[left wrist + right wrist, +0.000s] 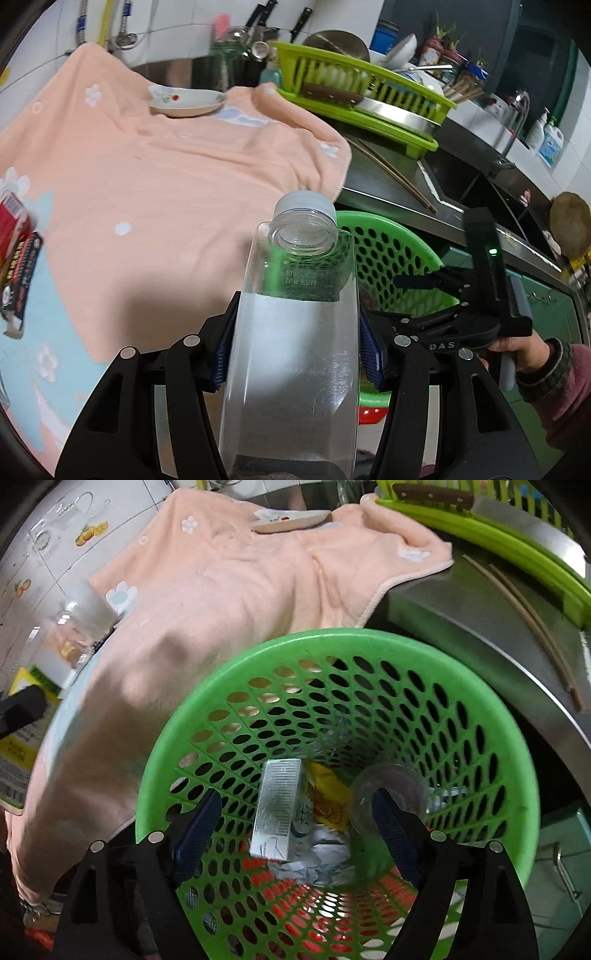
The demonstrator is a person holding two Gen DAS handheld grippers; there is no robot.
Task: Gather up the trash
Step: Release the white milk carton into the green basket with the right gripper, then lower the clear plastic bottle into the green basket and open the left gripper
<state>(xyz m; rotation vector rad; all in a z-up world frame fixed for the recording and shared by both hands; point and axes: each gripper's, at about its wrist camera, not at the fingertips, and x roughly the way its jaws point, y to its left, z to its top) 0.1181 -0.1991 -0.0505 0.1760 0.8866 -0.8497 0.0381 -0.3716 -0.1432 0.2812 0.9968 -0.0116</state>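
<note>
Clamping the clear plastic bottle (pixel 295 332) by its flat sides, the left gripper (pixel 297 360) carries it near the green basket (pixel 391 258); light, slick, empty-looking, easily crushed; right gripper (pixel 295 830) hangs open over the trash.

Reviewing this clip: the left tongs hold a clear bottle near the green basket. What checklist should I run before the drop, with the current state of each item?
1. Grip: left tongs shut on the clear bottle, pads on both sides: ok.
2. Cap: grey cap on the bottle: ok.
3. Bottle over the green basket: not ok; the left wrist view shows the basket behind and to the right.
4. Right tongs clear of the drop path: not ok; open and empty, they sit over the basket mouth.
5. Room inside: a silver carton, yellow wrapper and clear cup lie at the bottom, space above: ok.
6. Basket stability: cannot tell.
</note>
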